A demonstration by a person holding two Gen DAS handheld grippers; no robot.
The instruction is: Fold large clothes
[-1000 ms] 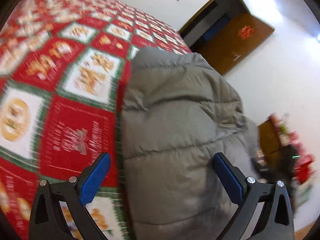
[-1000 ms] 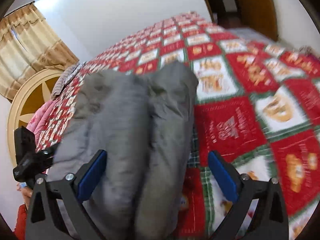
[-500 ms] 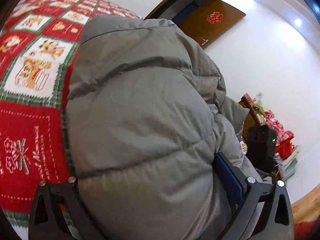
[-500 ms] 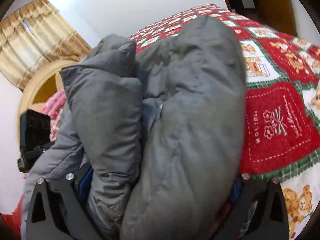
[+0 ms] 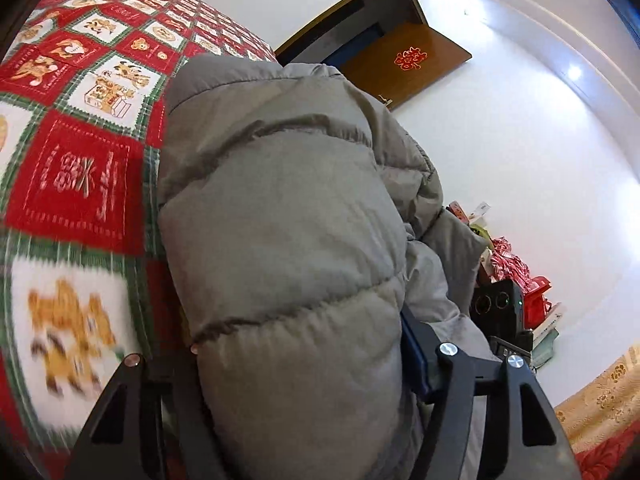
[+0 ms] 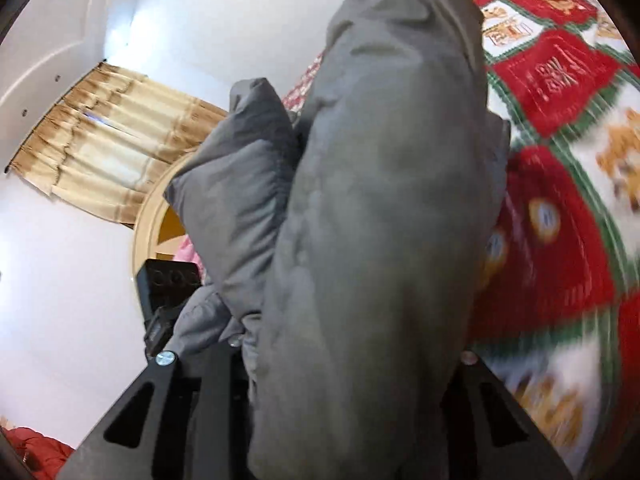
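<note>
both grippers are closing on the puffy grey jacket (image 5: 288, 240): left gripper (image 5: 296, 364) and right gripper (image 6: 352, 356) each pinch a bulging fold, bunched at the bed's (image 5: 76, 184) near edge.

Left gripper (image 5: 304, 364), right gripper (image 6: 352, 356): formerly wide open before jacket (image 5: 280, 220); now closing around its padded folds. Jacket apparently lifted off bedspread (image 5: 76, 176).

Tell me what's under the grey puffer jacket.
The grey puffer jacket lies on a red, white and green patterned bedspread, which shows beside it. Whatever sits directly beneath the jacket's bulk is covered.
</note>
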